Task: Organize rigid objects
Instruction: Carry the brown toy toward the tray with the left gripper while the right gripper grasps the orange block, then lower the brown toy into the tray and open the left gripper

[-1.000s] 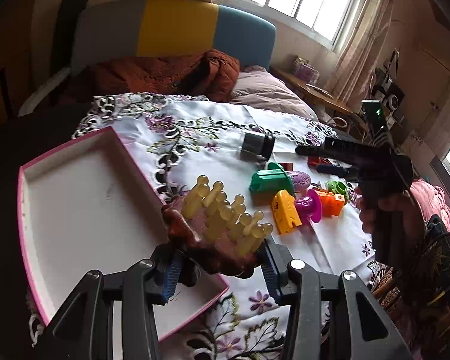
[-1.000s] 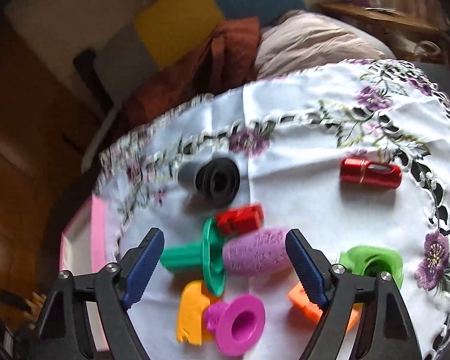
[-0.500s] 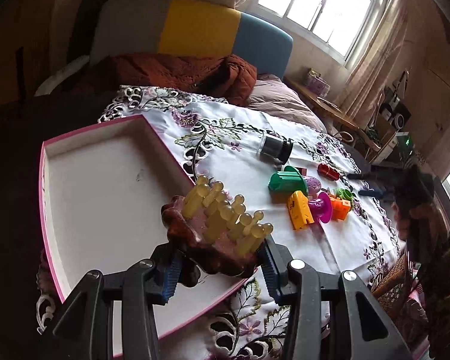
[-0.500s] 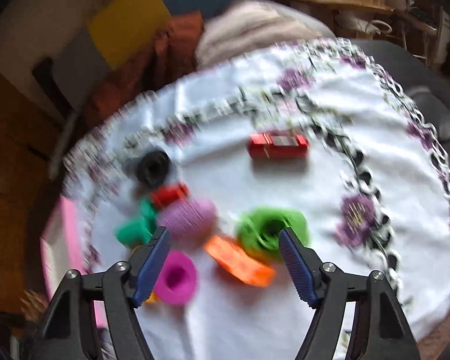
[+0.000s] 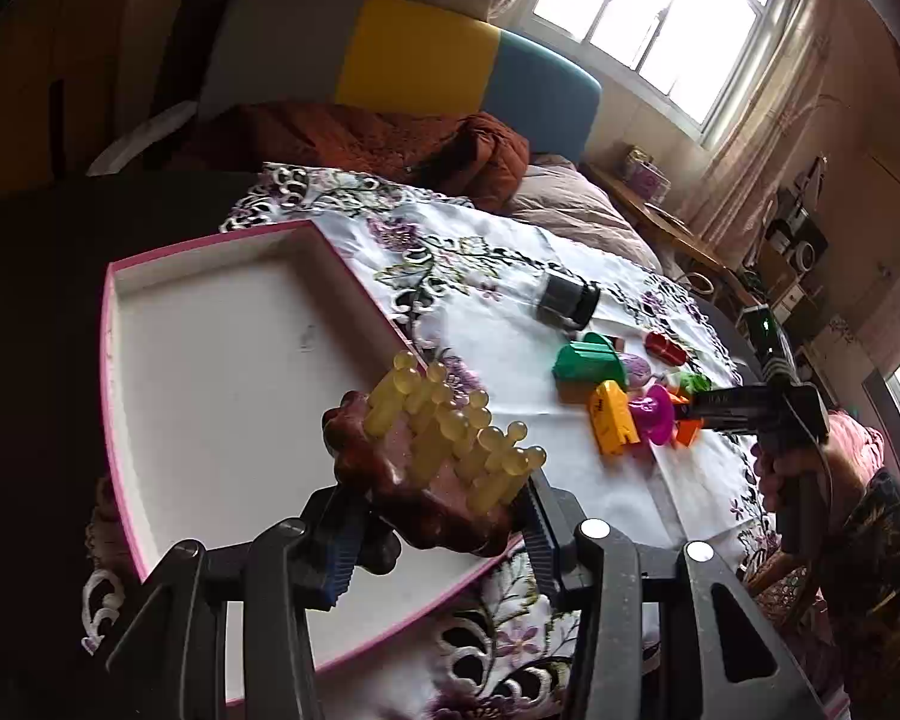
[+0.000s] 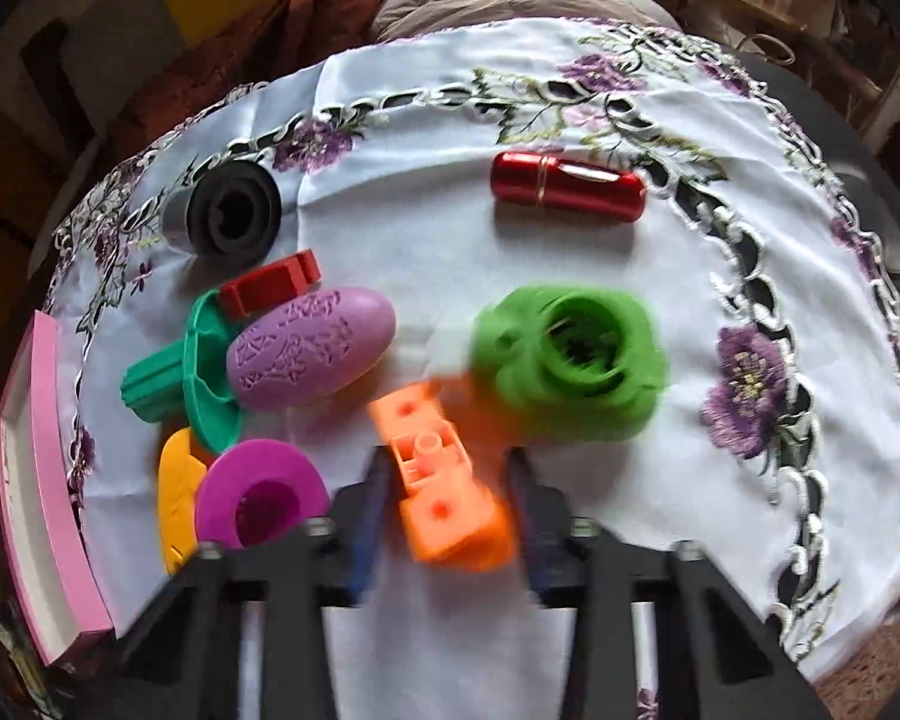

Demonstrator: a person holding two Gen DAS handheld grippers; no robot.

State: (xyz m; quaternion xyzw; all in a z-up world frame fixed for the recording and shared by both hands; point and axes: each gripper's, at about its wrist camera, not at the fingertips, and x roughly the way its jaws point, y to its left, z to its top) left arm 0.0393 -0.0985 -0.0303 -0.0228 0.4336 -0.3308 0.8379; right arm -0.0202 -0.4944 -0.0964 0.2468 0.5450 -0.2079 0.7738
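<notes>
While the left gripper (image 5: pixel 435 525) clamps a brown block of yellow pegs (image 5: pixel 435 456) over the pink-rimmed tray (image 5: pixel 210 360) at lower centre, the right gripper (image 6: pixel 450 501), jaws just closing, grips the orange brick (image 6: pixel 444 474) at lower centre.

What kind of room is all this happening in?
Most likely a bedroom at home: a bed with a padded headboard and a pillow stands behind the table's embroidered cloth, beside a curtained window.
</notes>
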